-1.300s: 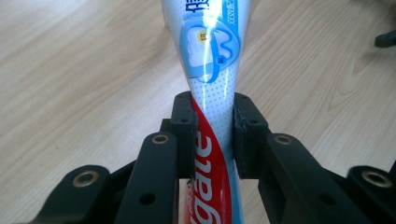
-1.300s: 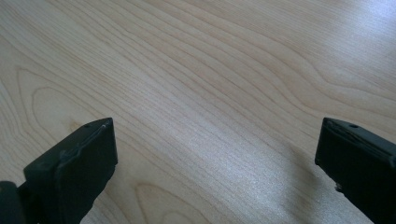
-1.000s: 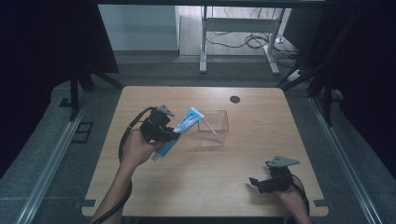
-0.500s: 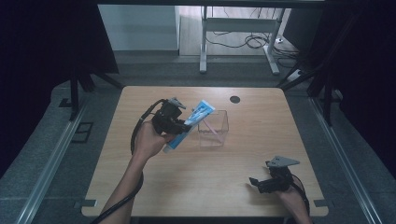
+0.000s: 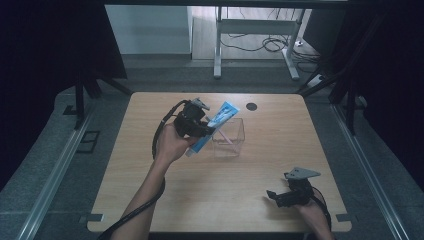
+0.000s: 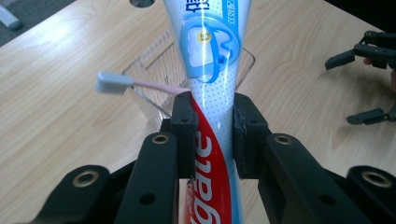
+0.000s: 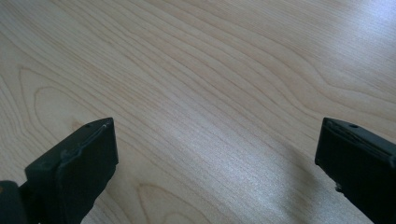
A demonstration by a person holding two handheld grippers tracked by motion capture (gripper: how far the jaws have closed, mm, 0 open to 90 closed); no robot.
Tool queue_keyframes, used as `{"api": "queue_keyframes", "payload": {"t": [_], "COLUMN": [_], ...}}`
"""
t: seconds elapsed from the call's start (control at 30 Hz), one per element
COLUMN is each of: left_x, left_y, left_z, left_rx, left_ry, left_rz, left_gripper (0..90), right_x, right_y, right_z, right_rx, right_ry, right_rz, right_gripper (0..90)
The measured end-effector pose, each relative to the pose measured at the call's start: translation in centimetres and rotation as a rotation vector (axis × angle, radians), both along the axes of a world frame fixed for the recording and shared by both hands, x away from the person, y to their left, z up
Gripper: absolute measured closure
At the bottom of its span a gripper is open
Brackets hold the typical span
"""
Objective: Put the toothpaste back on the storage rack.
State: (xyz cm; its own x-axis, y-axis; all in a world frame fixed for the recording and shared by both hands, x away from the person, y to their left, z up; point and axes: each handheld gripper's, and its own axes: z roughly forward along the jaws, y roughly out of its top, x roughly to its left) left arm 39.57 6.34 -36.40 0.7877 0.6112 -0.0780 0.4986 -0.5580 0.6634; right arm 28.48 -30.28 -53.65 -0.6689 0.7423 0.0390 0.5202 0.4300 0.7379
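Note:
My left gripper (image 5: 202, 129) is shut on a blue, white and red toothpaste tube (image 5: 216, 123), held tilted above the table with its flat end over a clear plastic box (image 5: 231, 141). In the left gripper view the pads (image 6: 184, 126) press the tube (image 6: 212, 60) on both sides. A pink toothbrush (image 6: 135, 84) with a white head leans in the box (image 6: 156, 88). My right gripper (image 5: 274, 196) rests low at the table's near right, open, with bare wood between its fingers (image 7: 81, 154).
The wooden table (image 5: 150, 165) has a round black hole (image 5: 251, 106) near its far edge. Dark curtains and metal rails flank the table. A desk frame and cables stand on the floor beyond.
My left hand has carried the toothpaste tube to the right and slightly up, so its flat end now hangs over the clear box. The right gripper has stayed put.

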Motion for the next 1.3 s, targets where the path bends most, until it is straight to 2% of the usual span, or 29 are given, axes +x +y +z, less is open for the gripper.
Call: {"api": "queue_keyframes", "payload": {"t": [0.33, 0.57, 1.13, 1.3], "left_x": [1.5, 2.4, 4.2, 4.6], "left_y": [-1.7, -2.9, -5.4, -6.1], "left_z": [0.0, 0.1, 0.0, -0.2], "left_rx": [-0.013, -0.040, -0.061, -0.089], "left_ry": [-0.037, -0.055, -0.110, -0.119], "left_rz": [0.003, 0.010, 0.014, 0.015], "left_gripper": [73.5, 73.6, 73.6, 73.6], "right_x": [0.0, 0.0, 0.1, 0.1], "right_y": [-0.1, -0.1, -0.1, -0.1], "right_z": [0.0, 0.0, 0.0, 0.0], "right_rx": [-0.003, -0.001, -0.002, 0.000], "right_ry": [-0.007, -0.006, -0.006, -0.002], "right_rz": [0.001, 0.002, 0.007, 0.007], "right_gripper": [0.0, 0.0, 0.0, 0.0]}}
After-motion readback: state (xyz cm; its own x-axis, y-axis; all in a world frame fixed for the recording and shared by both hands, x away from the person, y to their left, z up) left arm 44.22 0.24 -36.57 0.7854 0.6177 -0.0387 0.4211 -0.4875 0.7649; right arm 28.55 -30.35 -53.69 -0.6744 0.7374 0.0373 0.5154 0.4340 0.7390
